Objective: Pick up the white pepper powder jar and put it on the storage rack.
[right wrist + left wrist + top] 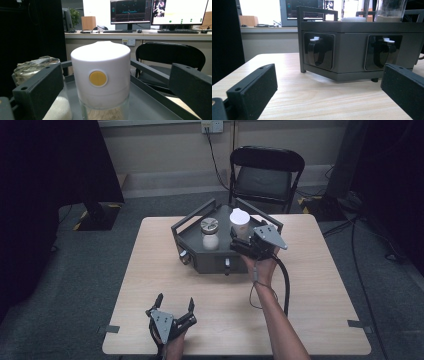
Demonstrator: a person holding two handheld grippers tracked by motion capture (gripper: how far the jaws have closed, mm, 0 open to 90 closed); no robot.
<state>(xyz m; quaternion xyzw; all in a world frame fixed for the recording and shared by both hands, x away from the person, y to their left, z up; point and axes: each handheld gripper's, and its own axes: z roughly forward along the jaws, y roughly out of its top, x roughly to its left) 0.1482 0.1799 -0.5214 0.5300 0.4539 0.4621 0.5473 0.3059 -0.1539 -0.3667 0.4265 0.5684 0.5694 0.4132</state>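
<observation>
right gripper lined up on white-lid jar, grasp not made

right gripper point(243, 241) sits at the white-lid jar point(101, 75) on the dark grey tray box point(200, 260), jaws spread either side of it, no contact seen. the jar stands upright at the tray's right side, beside the metal-lid jar point(209, 233). left gripper point(175, 306) rests near the table's point(310, 320) front edge, jaws apart, holding nothing. judgement: approach done; close, lift and whatever follows are left. no readable writing; just a plain yellow dot on the lid.
</observation>
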